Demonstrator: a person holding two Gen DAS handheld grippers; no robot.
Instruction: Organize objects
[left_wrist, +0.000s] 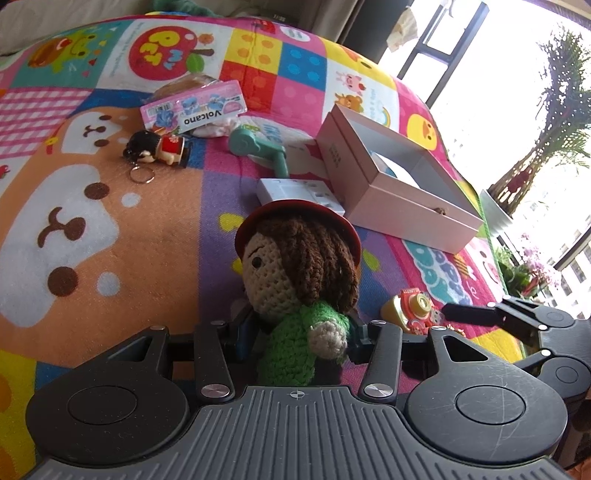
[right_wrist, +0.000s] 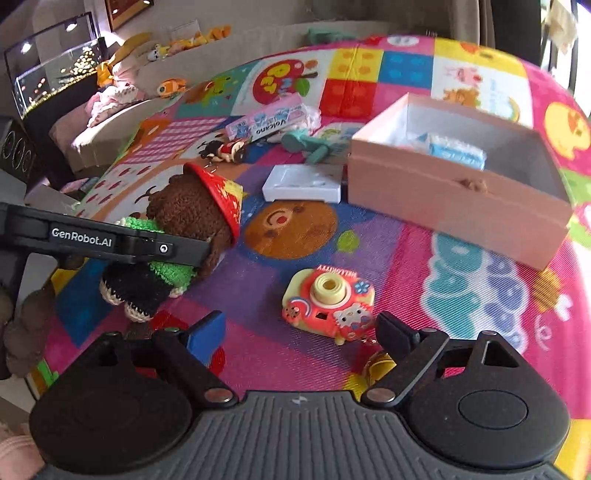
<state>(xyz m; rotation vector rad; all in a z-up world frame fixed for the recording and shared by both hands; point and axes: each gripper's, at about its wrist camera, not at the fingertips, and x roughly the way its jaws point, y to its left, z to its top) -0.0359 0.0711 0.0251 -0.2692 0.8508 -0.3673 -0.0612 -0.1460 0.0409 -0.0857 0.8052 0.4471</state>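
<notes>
Crochet doll (left_wrist: 299, 280), brown yarn hair, red cap, green sweater: clamped at torso between left gripper (left_wrist: 299, 332) jaws, roughly half closed, pads pressing both sides. Held above play mat (left_wrist: 110, 229), head up in left wrist view; in right wrist view at 9 o'clock, lying tilted, cap toward 2 o'clock, dark feet toward 7 o'clock.

Right gripper (right_wrist: 299, 332) spread wide, nothing between fingers, nothing gripped. Blue pad on left finger (right_wrist: 207, 332). Toy camera (right_wrist: 328, 302), red and yellow with kitten print, on mat just ahead of fingertips, near right finger, contact unclear.

Pink box (right_wrist: 458, 214), lid off, at 2 o'clock in right wrist view, resting on mat. Inside: pale grey lining, blue-and-white packet (right_wrist: 454, 149) toward far wall, small brown item (right_wrist: 471, 184) against near wall, identity unclear. Rest of interior floor partly hidden by near wall. Same box (left_wrist: 402, 206) at 1 o'clock in left wrist view, contents mostly hidden there.

Loose on mat, outside box: white flat adapter (right_wrist: 303, 184) just beside box's left end; teal handheld fan (right_wrist: 306, 146) beyond it; pink "Volcano" package (right_wrist: 266, 120) at 11 o'clock; small figure keychain (left_wrist: 159, 147) with ring near package.
</notes>
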